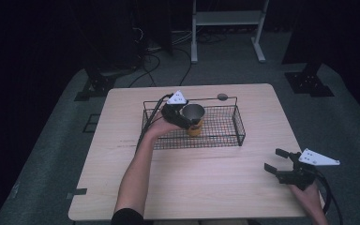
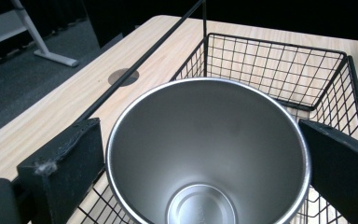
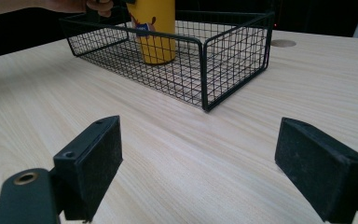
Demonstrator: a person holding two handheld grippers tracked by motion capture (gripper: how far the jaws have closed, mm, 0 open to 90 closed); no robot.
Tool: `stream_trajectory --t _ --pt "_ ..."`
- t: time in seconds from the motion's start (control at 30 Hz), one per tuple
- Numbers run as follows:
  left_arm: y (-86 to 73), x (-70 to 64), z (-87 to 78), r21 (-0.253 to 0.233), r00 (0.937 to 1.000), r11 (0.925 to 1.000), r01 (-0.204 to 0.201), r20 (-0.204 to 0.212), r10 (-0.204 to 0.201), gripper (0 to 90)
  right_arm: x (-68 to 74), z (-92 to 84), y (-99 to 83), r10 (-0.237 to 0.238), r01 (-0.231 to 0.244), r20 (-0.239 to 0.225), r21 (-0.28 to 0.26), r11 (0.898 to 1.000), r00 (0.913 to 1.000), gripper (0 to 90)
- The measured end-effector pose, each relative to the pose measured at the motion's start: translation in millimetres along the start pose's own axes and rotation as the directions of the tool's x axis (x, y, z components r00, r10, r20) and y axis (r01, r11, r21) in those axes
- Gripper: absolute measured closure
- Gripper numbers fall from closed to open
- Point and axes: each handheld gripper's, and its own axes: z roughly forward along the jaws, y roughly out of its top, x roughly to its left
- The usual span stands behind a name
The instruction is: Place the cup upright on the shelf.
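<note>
- Your left gripper [image 1: 183, 117] has its jaws on either side of the yellow cup [image 1: 194, 123], just below the steel rim. In the left gripper view both black pads [image 2: 63, 172] sit right against the cup's wall, so I judge it a firm grip on the cup.
- The cup stands upright inside the wire basket [image 1: 225, 140], in the basket's left half and toward its far wall. The right gripper view shows the cup's base [image 3: 157, 56] down on the mesh floor, or so close to it that I cannot tell a gap.
- The cup is empty: its silver inside [image 2: 205, 154] shows bare down to the bottom.
- Your right gripper [image 1: 275, 161] hangs over the table [image 1: 192, 187], well to the right of the basket and nearer to you than its near wall. Its jaws are spread wide with nothing between them.
- How far along: the pictures fit either setting the cup into the basket or lifting it out, and I cannot tell which.
- If you are placing it, the carrying looks done; what is left is to part the left jaws and draw back without tipping the cup.
- If you are taking it out, nearly everything is left: lift it clear of the basket's wall, then set it down.
</note>
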Motion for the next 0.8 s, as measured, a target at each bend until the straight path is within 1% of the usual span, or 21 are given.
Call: stream_trajectory --t 0.1,0.2,0.53,0.67,0.8 --pt "2.1 -1.0 -2.8 -0.007 1.0000 1.0000 -0.003 0.002 0.003 1.8 -0.1 0.0 0.0 0.001 -0.001 0.000 0.000 1.000 1.0000 13.8" --pt "5.4 -2.0 -7.0 -0.026 1.0000 0.9996 -0.008 -0.002 0.008 1.9 -0.1 -0.1 0.0 0.001 -0.001 -0.001 0.000 1.000 1.0000 13.8" --pt "13.1 -9.3 -17.7 -0.029 0.9996 0.9992 -0.030 0.000 0.030 1.9 0.5 0.2 -0.2 -0.009 0.009 -0.002 0.008 1.000 1.0000 13.8" --pt "15.3 -11.1 -20.9 -0.029 0.9996 0.9992 -0.029 0.002 0.029 1.9 0.6 0.2 -0.1 -0.007 0.007 0.001 0.006 1.000 1.0000 13.8" --pt "13.1 -14.3 -23.9 -0.035 0.9997 0.9991 -0.023 0.002 0.023 1.9 0.1 -0.3 -0.2 -0.002 0.002 0.001 0.001 1.000 1.0000 13.8"
